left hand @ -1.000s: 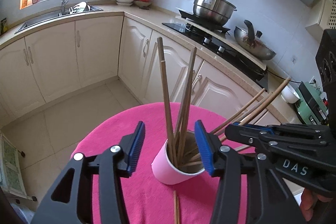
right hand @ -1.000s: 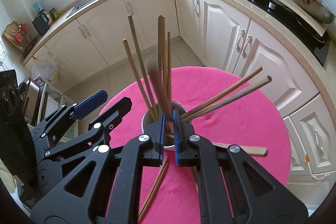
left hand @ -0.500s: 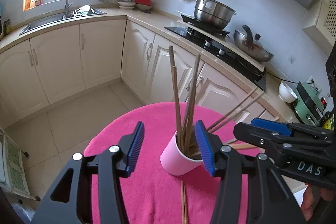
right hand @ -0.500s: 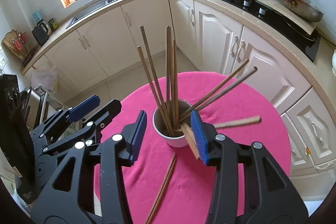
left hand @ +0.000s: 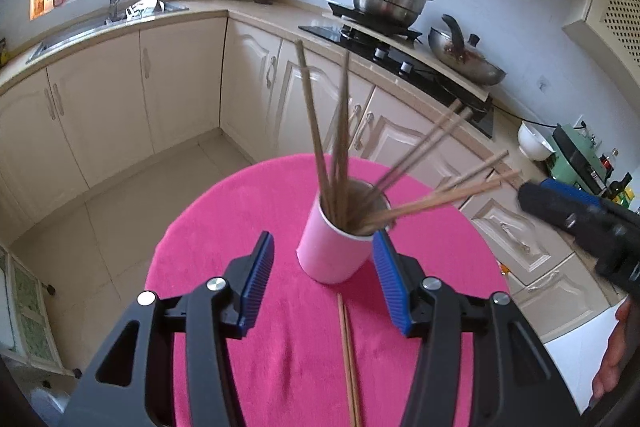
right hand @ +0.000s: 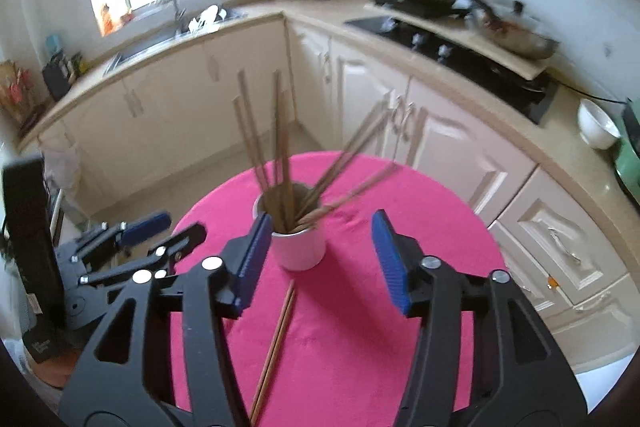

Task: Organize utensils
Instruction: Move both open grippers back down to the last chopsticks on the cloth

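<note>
Right wrist view: the right gripper (right hand: 318,259), a second ago clenched on a chopstick, has just opened and backed off empty; chopsticks (right hand: 280,163) stand in the cup (right hand: 300,251), two (right hand: 276,339) lie on the counter (right hand: 360,347); left gripper (left hand: 322,281) stays released

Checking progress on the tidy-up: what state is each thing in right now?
Pink paper cup: upright on the pink cloth, holding chopsticks.
Wooden chopstick pair: lying flat on the cloth, outside the cup.
Left gripper: open, empty.
Right gripper: just been opening, empty.
</note>
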Demonstrator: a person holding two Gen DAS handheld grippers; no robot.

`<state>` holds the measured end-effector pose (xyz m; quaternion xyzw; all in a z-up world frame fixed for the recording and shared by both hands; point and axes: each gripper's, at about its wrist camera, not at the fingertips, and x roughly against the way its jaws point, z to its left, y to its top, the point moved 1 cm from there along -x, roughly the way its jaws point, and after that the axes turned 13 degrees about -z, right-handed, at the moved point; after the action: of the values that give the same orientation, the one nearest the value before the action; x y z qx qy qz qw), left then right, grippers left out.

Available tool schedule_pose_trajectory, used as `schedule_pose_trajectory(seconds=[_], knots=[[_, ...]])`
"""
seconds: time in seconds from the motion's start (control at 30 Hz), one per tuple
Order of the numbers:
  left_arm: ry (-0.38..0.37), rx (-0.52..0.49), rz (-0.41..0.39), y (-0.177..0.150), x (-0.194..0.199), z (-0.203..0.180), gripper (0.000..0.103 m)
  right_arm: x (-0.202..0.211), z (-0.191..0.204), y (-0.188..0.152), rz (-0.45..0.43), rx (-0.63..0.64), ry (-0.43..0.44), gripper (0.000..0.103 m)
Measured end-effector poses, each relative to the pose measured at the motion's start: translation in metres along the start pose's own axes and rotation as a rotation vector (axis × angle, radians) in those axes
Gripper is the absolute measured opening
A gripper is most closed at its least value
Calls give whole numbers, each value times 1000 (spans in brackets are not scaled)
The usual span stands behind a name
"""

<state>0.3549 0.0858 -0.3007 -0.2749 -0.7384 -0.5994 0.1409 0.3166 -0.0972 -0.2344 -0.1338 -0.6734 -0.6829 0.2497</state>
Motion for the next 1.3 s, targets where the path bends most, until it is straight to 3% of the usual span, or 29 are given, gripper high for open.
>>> schedule_pose_trajectory(seconds=[0.23, 0.37, 0.57, 0.7, 0.9, 1.13, 1.3], knots=[[-20, 2, 3, 1, -5, -9, 51, 6, -18, 22, -75, -122, 49, 53], [-20, -9, 23, -3, -7, -10, 51, 13, -22, 20, -91, -120, 12, 54], [2, -3, 193, -41, -33, -4, 51, -9, -34, -43, 95, -149, -36, 54], [0, -27, 337, -76, -55, -9, 51, -32, -34, -88, 214, -159, -30, 54], [14, -87, 488, -120, -79, -17, 51, -55, -39, -133, 341, -210, -15, 54], [47, -159, 544, -148, -91, -20, 51, -66, -42, -157, 421, -241, 8, 54], [59, -192, 558, -149, -99, -29, 51, -68, -42, -159, 432, -248, 21, 54]])
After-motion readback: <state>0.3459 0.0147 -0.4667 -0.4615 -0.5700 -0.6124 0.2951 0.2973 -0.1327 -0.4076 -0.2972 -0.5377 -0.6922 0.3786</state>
